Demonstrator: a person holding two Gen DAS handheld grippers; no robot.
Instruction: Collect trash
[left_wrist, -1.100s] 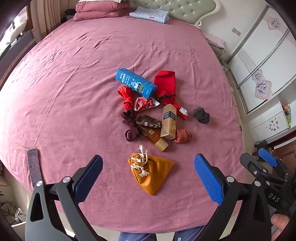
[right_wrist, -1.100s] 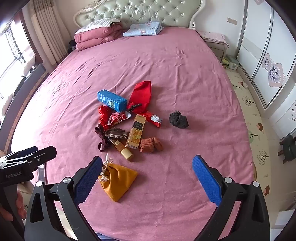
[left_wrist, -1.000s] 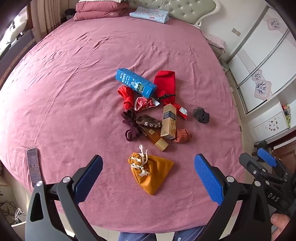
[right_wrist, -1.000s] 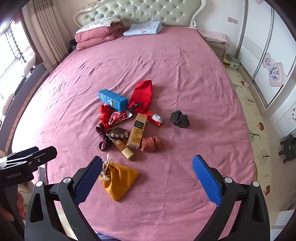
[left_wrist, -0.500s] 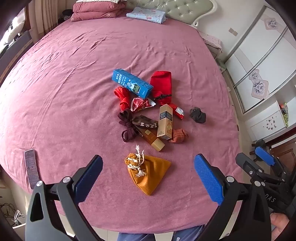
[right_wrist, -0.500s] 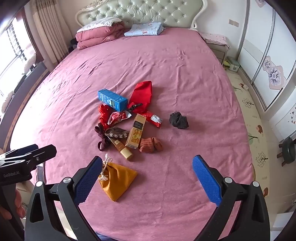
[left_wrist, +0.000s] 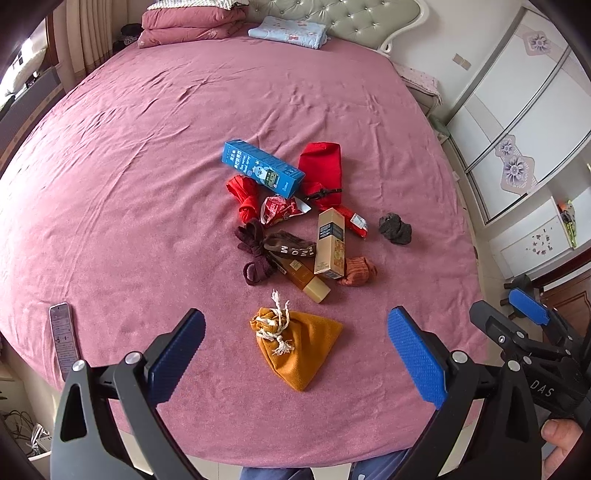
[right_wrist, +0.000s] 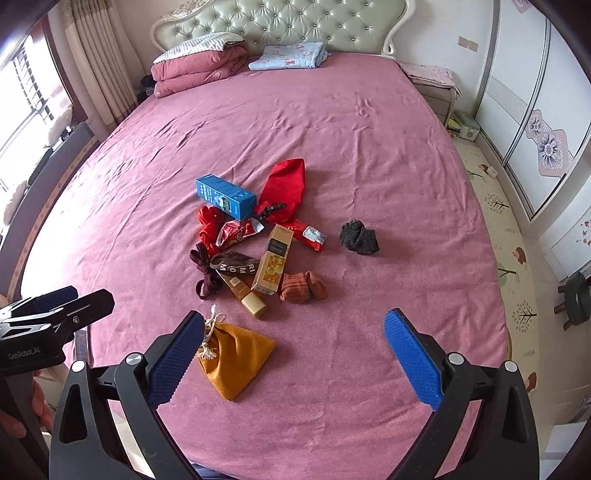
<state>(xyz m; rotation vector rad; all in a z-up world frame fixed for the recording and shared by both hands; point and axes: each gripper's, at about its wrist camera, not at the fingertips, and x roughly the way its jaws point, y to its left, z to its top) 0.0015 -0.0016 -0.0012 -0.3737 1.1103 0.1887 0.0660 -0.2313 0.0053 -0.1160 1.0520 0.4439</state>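
Trash lies heaped mid-bed: a blue box (left_wrist: 263, 168), a gold carton (left_wrist: 330, 243), a red wrapper (left_wrist: 281, 209), mixed with socks. Just near of it sits a mustard pouch (left_wrist: 301, 347). We hold left gripper (left_wrist: 295, 354) and right gripper (right_wrist: 293, 360) above the near edge, jaws apart and empty, so we judge collecting not yet begun; next, one gripper reaches for a box.

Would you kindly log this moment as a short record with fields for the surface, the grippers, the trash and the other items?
surface: pink bed
left gripper: open, empty, above the mustard pouch
right gripper: open, empty
boxes: blue box, gold box
wrappers: red wrapper
cloth: dark grey sock, rust sock
bed edge: phone
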